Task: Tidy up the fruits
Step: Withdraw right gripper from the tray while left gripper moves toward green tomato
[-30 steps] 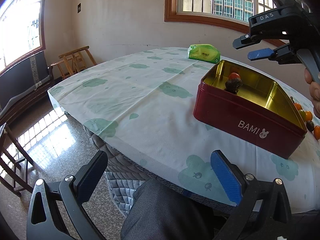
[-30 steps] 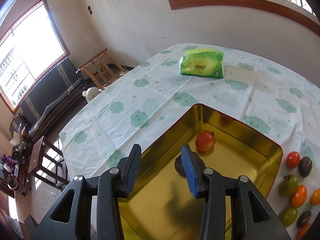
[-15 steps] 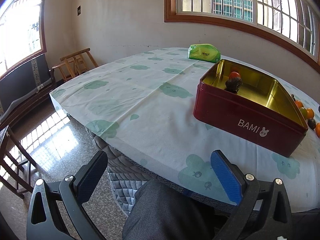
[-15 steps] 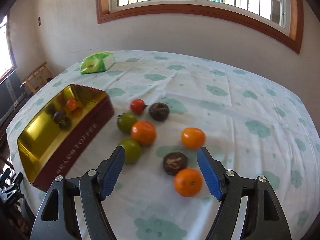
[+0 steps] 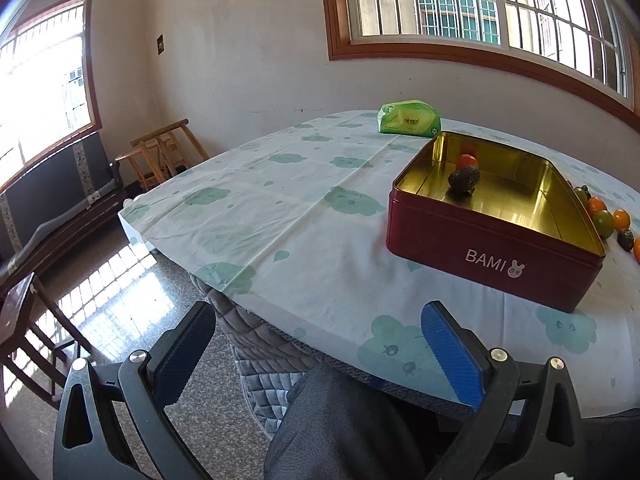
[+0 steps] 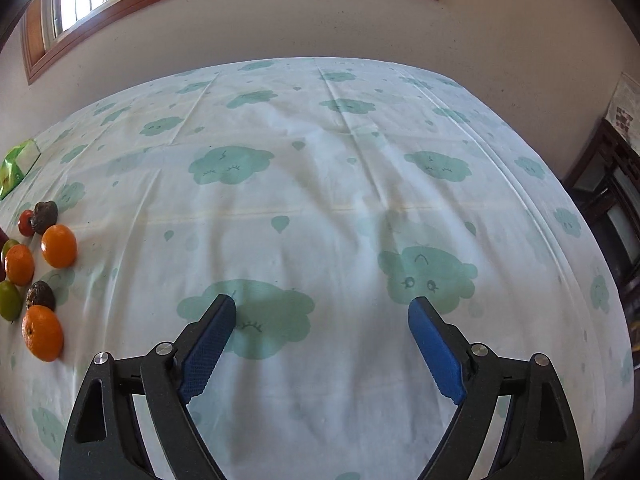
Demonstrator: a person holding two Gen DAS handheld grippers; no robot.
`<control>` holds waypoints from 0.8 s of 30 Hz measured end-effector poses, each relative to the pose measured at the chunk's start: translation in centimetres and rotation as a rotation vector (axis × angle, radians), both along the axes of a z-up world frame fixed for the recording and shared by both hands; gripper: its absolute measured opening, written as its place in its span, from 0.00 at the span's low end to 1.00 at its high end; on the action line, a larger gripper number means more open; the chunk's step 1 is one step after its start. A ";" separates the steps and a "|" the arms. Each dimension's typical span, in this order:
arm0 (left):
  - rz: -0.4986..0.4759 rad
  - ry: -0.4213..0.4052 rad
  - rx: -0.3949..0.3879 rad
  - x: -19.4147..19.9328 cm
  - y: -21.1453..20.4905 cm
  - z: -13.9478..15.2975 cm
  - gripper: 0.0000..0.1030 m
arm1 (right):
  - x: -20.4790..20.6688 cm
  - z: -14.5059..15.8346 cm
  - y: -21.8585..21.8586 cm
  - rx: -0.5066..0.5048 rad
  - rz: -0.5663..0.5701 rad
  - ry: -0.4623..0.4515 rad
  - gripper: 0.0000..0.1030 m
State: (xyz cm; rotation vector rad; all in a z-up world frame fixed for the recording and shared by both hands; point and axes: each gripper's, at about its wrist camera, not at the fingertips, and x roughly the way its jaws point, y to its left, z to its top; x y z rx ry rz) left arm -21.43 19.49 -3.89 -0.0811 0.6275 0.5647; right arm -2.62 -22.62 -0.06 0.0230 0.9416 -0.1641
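Observation:
A red BAMI tin [image 5: 496, 258] with a gold inside stands on the table in the left wrist view. It holds a red tomato [image 5: 467, 160] and a dark fruit [image 5: 464, 180]. More fruits [image 5: 604, 216] lie on the cloth right of the tin. My left gripper [image 5: 320, 324] is open and empty, low at the table's near edge. My right gripper [image 6: 322, 312] is open and empty above bare cloth. Oranges [image 6: 59, 246], dark fruits [image 6: 44, 212], a red tomato [image 6: 26, 223] and a green one [image 6: 9, 300] lie at its far left.
A green tissue pack [image 5: 408, 122] lies behind the tin, and shows at the left edge of the right wrist view [image 6: 18, 166]. The cloud-print cloth [image 6: 320, 184] covers the table. Wooden chairs [image 5: 160, 152] stand by the wall. My knee [image 5: 340, 420] is below the left gripper.
My right gripper left the tin, opened wide, and swung right past the loose fruits, which now lie at its far left. The left gripper has barely moved.

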 end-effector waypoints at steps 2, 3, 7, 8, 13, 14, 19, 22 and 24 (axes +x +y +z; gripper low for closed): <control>-0.056 -0.004 0.015 0.1 -1.3 1.2 0.99 | -0.1 -0.2 -0.8 0.011 -0.012 -0.005 0.95; -0.094 -0.010 0.012 0.2 -2.0 1.9 0.99 | 0.0 -0.4 -1.3 0.036 -0.021 0.000 0.96; -0.325 -0.001 -0.030 2.7 -6.1 5.2 0.99 | 0.2 -0.5 -1.1 0.041 -0.012 0.008 1.00; -0.383 0.006 -0.042 3.5 -7.3 5.9 0.99 | 0.2 -0.6 -1.1 0.043 -0.007 0.009 1.00; -0.626 0.048 -0.015 8.4 -14.6 8.0 0.99 | 0.2 -0.6 -1.2 0.044 -0.008 0.008 1.00; -0.663 0.061 -0.011 9.5 -16.0 8.1 0.99 | 0.2 -0.6 -1.2 0.045 -0.008 0.008 1.00; -0.757 0.137 -0.027 15.5 -20.4 6.9 0.99 | -0.2 -0.3 -1.4 0.076 -0.008 -0.008 1.00; -0.754 0.181 -0.056 18.8 -21.1 5.8 0.99 | -0.3 -0.2 -1.8 0.108 -0.007 -0.023 1.00; -0.748 0.211 -0.084 20.7 -21.2 5.1 0.99 | -0.4 -0.1 -1.9 0.124 -0.006 -0.031 1.00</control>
